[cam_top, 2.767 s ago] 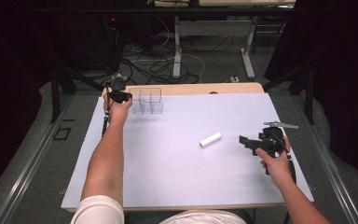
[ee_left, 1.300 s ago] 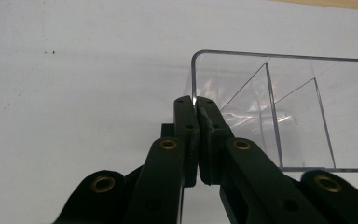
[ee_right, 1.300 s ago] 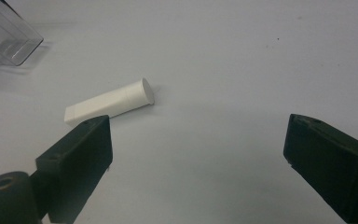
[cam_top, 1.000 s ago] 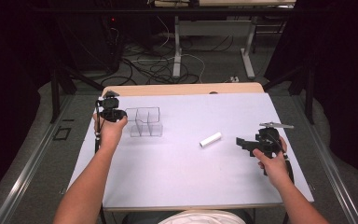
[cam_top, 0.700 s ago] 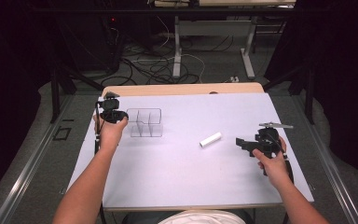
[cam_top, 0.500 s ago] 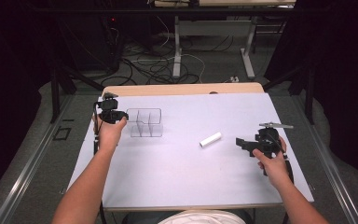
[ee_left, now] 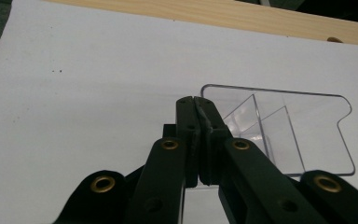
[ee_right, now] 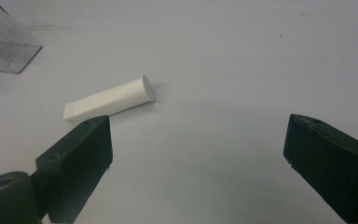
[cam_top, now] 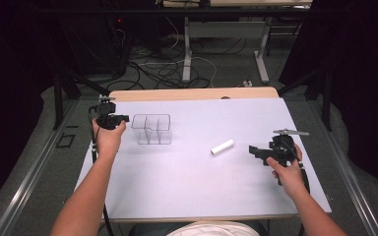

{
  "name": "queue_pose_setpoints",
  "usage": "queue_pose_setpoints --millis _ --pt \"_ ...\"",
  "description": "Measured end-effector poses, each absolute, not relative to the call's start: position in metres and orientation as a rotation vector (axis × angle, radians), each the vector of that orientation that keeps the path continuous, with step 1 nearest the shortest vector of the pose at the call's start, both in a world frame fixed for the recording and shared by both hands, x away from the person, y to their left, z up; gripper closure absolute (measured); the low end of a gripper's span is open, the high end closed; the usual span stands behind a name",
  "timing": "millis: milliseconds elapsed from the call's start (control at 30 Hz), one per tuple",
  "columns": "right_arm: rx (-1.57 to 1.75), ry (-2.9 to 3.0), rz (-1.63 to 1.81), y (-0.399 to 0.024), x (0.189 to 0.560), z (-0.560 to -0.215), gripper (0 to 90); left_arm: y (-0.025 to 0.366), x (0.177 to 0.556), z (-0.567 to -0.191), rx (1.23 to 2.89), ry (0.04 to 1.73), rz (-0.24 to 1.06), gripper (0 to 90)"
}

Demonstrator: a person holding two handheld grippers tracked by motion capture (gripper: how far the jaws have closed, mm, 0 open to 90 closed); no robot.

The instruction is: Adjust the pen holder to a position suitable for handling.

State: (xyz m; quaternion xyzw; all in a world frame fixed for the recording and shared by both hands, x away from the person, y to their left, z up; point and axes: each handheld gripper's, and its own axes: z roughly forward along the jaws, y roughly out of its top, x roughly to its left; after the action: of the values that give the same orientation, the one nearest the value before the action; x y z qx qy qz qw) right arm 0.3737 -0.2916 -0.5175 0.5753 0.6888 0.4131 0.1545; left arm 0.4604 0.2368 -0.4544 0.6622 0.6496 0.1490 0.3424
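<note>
A clear plastic organizer (cam_top: 151, 129) with inner dividers stands on the white table sheet at the back left. My left gripper (cam_top: 125, 118) sits just left of it. In the left gripper view its jaws (ee_left: 193, 100) have just been closing and now meet pad to pad beside the organizer's rim (ee_left: 279, 93), with nothing seen between them. A white cylinder (cam_top: 222, 147) lies on its side right of centre. My right gripper (cam_top: 252, 150) stands open to the cylinder's right, pointing at it. In the right gripper view the cylinder (ee_right: 109, 100) lies ahead of my right gripper (ee_right: 198, 135), beyond its left jaw, untouched.
The white sheet (cam_top: 202, 196) covers most of the table. A bare wooden strip (cam_top: 192, 93) runs along the far edge. Beyond the table are cables on the floor and desk legs. A person's forearms come in from the bottom.
Since the oldest frame the left gripper and the organizer have come nearer to the person. Over the last second neither hand has visibly shifted, and the cylinder lies where it was.
</note>
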Motion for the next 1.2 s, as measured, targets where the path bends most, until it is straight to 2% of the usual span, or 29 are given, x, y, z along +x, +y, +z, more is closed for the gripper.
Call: queue_pose_setpoints --millis 533,933,1200 --pt "1.654 1.980 1.183 -0.291 0.374 -0.519 7.5 0.225 0.467 -0.474 1.790 1.685 0.411 90.0" --pt "1.644 1.988 1.177 -0.290 0.374 -0.519 7.7 0.220 0.461 -0.480 1.738 1.666 0.431 90.0" --pt "1.643 1.994 1.179 -0.290 0.375 -0.520 7.8 0.194 0.458 -0.485 1.696 1.625 0.438 90.0"
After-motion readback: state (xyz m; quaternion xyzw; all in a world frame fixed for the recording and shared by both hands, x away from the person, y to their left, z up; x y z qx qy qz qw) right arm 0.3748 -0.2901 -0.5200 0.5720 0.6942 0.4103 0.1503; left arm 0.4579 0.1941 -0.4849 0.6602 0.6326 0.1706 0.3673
